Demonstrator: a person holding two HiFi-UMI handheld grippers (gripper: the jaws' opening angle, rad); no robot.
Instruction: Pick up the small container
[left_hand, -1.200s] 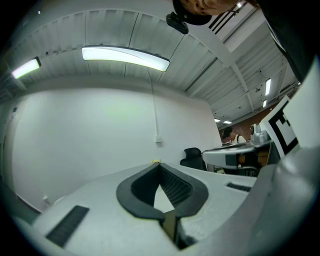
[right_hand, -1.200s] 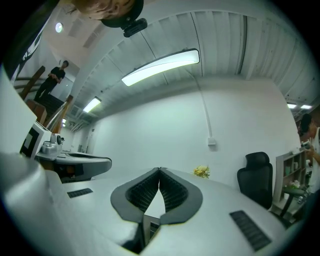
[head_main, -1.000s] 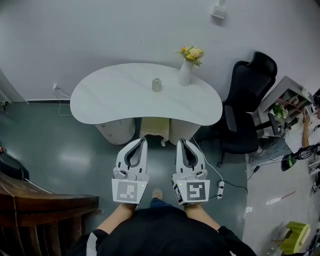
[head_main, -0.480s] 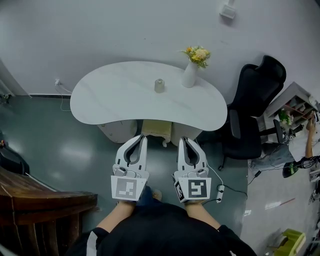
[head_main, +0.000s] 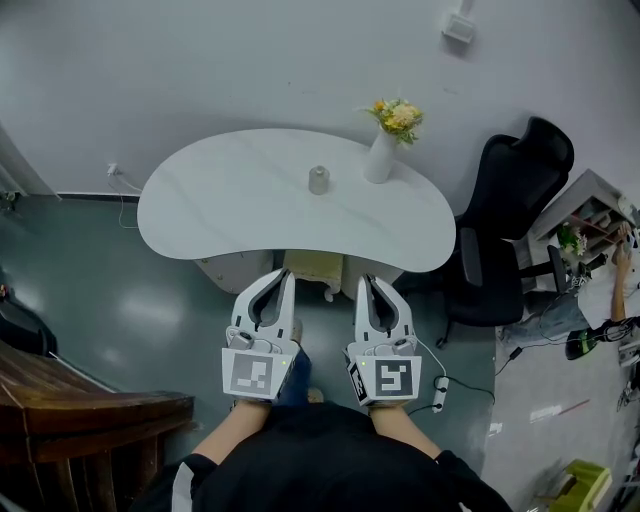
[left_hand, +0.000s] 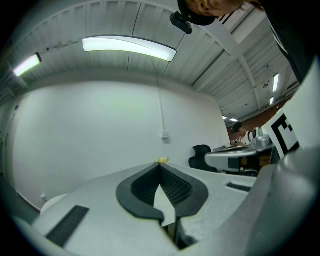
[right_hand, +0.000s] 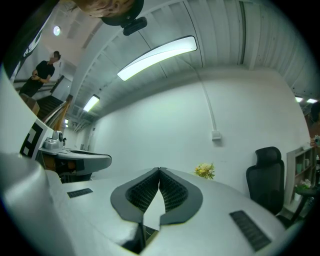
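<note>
2 closed grippers (head_main: 289, 277) (head_main: 362, 281), small container (head_main: 319, 180) on table (head_main: 220, 205)

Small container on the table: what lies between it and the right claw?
In the head view, only bare white tabletop lies between the small container and the right claw, which is just short of the table's near edge.

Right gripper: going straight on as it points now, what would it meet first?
Probably the white table's near edge, though height is unclear; above it, the flower vase is next. The small container sits left of that line.
</note>
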